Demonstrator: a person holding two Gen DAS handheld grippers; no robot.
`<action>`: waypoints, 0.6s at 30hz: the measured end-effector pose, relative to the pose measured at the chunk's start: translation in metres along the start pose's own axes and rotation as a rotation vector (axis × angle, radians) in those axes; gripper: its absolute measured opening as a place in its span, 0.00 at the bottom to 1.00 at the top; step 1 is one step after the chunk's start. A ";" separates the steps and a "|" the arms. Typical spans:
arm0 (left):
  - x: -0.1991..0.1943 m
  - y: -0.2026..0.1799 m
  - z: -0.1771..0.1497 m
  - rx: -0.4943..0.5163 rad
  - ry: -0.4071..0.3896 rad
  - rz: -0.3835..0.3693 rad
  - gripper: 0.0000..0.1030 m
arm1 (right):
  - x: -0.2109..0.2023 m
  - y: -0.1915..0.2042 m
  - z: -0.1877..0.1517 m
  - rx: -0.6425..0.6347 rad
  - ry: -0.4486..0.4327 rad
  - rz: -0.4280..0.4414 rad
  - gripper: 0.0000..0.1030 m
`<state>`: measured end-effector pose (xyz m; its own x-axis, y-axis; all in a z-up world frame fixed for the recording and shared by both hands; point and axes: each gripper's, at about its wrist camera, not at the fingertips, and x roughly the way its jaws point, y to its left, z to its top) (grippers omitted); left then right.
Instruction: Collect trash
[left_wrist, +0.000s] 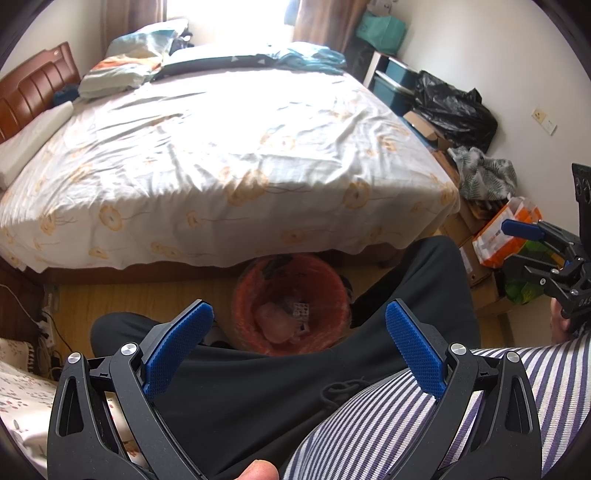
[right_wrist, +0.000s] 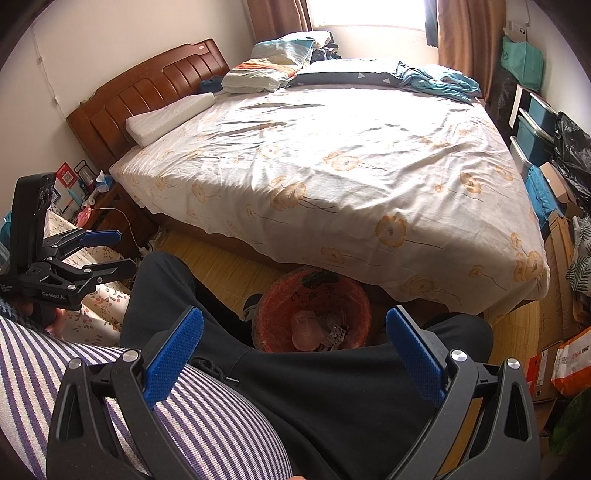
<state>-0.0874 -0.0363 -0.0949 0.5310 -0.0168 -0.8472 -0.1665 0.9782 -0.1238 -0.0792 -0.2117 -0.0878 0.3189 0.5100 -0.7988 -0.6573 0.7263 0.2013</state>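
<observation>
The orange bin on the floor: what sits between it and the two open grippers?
The person's legs in black trousers. In both wrist views they cross in front of the orange bin, between it and the left gripper and right gripper.

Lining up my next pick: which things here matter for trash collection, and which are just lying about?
Job:
orange bin by the bed's foot, trash already inside
left gripper, jaws open
right gripper, jaws open

Lying about:
bed
pillow
black bag
cardboard boxes
</observation>
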 end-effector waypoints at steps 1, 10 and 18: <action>0.000 0.000 0.000 0.001 0.001 -0.001 0.94 | 0.000 0.001 0.000 0.000 0.000 0.000 0.95; 0.001 -0.002 -0.001 -0.003 -0.002 -0.018 0.94 | 0.000 0.002 0.002 0.001 -0.001 0.000 0.95; 0.001 -0.003 -0.002 -0.003 -0.013 -0.026 0.94 | -0.001 0.001 0.001 0.001 -0.002 0.000 0.95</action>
<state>-0.0882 -0.0399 -0.0961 0.5460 -0.0391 -0.8368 -0.1551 0.9769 -0.1468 -0.0794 -0.2107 -0.0865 0.3206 0.5109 -0.7976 -0.6568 0.7266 0.2015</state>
